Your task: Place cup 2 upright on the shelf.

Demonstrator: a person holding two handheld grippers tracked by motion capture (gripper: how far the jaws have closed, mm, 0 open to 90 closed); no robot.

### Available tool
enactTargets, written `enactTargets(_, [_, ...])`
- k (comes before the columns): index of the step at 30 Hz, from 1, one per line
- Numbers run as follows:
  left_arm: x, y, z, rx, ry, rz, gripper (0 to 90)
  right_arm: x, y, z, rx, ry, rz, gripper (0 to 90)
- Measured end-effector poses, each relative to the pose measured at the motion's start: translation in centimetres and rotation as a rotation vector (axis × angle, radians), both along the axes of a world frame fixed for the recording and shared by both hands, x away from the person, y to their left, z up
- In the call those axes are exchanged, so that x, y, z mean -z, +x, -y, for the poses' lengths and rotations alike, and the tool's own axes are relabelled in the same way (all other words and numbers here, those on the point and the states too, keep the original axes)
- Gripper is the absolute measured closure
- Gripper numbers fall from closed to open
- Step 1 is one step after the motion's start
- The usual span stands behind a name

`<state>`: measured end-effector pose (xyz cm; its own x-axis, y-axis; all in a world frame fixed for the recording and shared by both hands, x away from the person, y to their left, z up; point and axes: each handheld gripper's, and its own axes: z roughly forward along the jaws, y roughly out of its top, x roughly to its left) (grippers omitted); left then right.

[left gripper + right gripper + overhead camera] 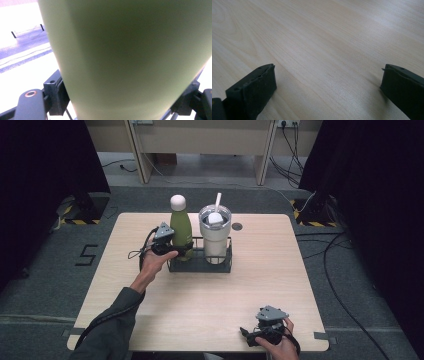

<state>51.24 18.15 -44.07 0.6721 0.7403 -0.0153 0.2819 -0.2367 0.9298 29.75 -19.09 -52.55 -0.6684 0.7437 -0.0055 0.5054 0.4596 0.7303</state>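
A green bottle [181, 231] with a white cap stands upright in the left half of a black wire rack [200, 267] at the middle of the table. Beside it in the rack stands a white tumbler [215, 239] with a clear lid and a straw. My left gripper [180, 251] reaches in from the left, shut on the bottle low on its body. In the left gripper view the green bottle [130, 50] sits between both jaws of the left gripper [125, 102]. My right gripper [248, 335] rests near the table's front right edge, where it [328, 82] is open over bare wood.
A small dark round grommet [237, 226] sits in the tabletop behind the tumbler. The light wooden table [280, 270] has bare surface in front of the rack and on both sides. Cables [340, 270] lie on the floor to the right.
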Motion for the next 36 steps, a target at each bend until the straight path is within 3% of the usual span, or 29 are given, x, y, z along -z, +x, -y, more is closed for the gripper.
enactTargets(12, [-0.1,-0.1,-0.3,-0.002,0.004,-0.002,14.9,0.0,0.0,0.0,0.000,0.002,0.000,0.4])
enactTargets(36, [-0.6,-1.9,-1.8,0.031,0.004,-0.028,14.8,0.0,0.0,0.0,0.000,0.001,0.000,0.4])
